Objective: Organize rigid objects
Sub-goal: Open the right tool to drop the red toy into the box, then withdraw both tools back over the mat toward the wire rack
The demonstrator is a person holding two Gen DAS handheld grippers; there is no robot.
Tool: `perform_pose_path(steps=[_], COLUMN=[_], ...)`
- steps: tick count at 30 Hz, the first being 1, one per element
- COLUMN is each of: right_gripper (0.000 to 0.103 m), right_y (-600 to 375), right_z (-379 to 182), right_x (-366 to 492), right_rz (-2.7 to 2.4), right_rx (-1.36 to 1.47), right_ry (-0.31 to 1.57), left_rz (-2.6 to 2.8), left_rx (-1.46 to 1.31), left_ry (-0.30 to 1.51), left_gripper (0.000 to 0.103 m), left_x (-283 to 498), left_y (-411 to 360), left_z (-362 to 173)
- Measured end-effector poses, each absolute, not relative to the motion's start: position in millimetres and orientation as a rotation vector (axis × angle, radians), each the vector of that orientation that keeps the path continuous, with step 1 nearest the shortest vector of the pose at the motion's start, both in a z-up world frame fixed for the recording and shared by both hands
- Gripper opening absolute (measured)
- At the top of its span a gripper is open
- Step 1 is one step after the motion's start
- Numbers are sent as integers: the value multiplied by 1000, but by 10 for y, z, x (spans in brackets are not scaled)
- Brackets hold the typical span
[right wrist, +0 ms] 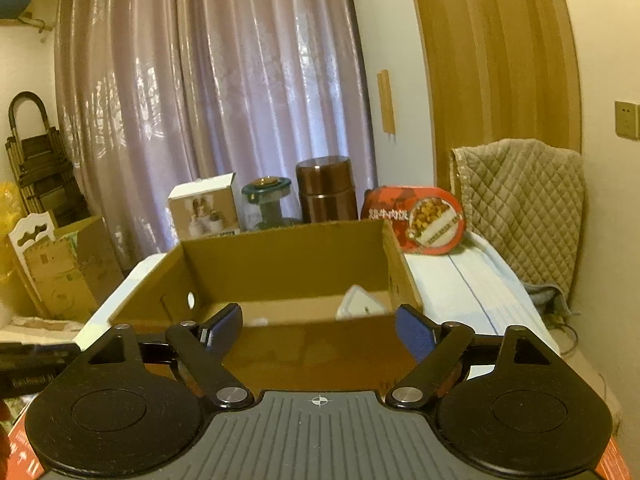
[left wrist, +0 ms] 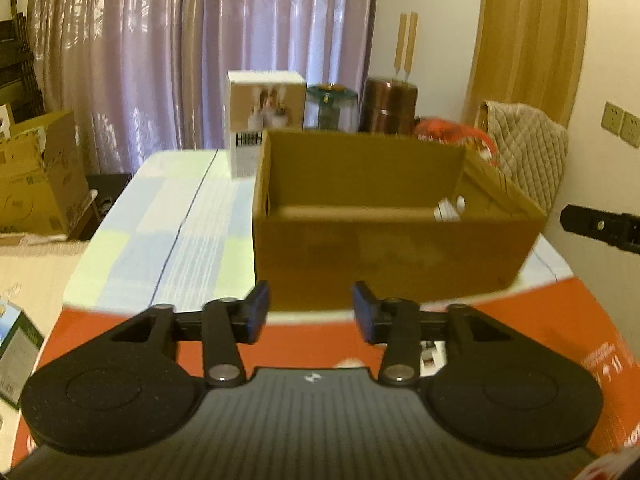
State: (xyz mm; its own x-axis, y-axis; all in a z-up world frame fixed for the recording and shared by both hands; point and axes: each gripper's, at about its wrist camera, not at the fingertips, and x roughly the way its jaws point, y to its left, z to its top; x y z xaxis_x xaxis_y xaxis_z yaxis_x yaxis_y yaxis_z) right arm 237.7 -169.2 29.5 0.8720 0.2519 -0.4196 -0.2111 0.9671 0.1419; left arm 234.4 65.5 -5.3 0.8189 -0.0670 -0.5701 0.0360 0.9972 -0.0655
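Matt cardboard box (left wrist: pixel 384 256), glossy metal canister (right wrist: pixel 326 190)

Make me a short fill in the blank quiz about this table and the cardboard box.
1. The open cardboard box holds one small ____ object.
2. Behind the box, the brown canister stands beside a jar with a ____ lid.
3. Neither the left gripper nor the right gripper holds ____.

Missing words: white; green; anything
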Motion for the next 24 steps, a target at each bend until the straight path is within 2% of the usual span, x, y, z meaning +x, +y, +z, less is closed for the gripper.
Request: perform_pose_path(steps=[6, 14, 17, 24], right_gripper=[83, 84, 84, 84], right_y=[-1768, -1777, -1692, -1594], right_z=[66, -595, -732, -780], right_x=[1849, 1291, 1252, 1495], right_rz=[231, 238, 259, 221], right_rx=[48, 3, -19, -51], right_ry=[487, 645, 675, 667], left_rz=[-63, -53, -48, -56], left_rx=[-41, -19, -22, -47], left_ry=[621, 693, 703, 693], left_gripper=[53, 64, 72, 73], left_x=[1904, 1513, 1481, 1569], left_y=[617, 663, 687, 693], left_z=[-207, -559, -639, -644])
